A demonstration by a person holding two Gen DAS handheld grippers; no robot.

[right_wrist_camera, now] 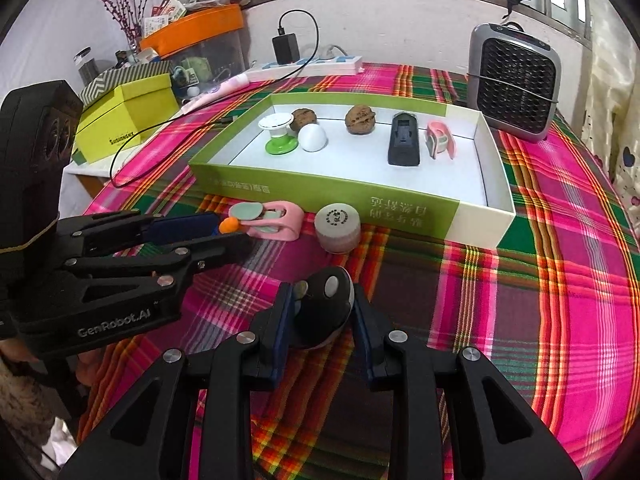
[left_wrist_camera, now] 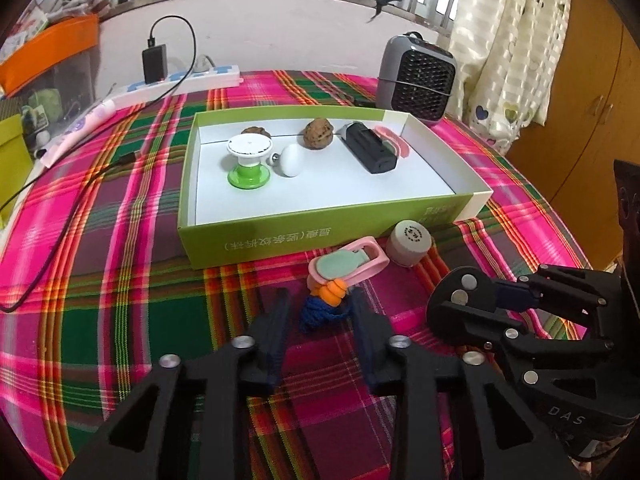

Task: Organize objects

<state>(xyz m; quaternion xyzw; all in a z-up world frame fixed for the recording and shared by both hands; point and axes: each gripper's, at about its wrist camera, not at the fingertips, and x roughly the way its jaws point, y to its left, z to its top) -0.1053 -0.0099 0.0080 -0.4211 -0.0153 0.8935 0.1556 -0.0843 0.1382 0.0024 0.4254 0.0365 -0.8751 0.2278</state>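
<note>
A pink clip with a green pad (left_wrist_camera: 348, 264) lies on the plaid cloth before the green box (left_wrist_camera: 280, 236), trailing orange beads and a blue tassel (left_wrist_camera: 320, 314). My left gripper (left_wrist_camera: 320, 294) straddles the tassel with its pads closed in against it; from the right wrist it (right_wrist_camera: 234, 234) shows its tips at the orange bead. My right gripper (right_wrist_camera: 322, 289) is shut on a black round device (right_wrist_camera: 324, 308), and it (left_wrist_camera: 492, 304) stands right of the left one. A small round jar (right_wrist_camera: 338, 226) sits by the box front.
The green box (right_wrist_camera: 320, 188) holds a green-and-white stand (right_wrist_camera: 280, 136), a white egg shape, two walnuts, a black device (right_wrist_camera: 404, 144) and another pink clip. A grey heater (right_wrist_camera: 514, 80) stands back right, a power strip with a charger (left_wrist_camera: 154, 64) and cable back left, and a yellow box (right_wrist_camera: 128, 116) off the table's left.
</note>
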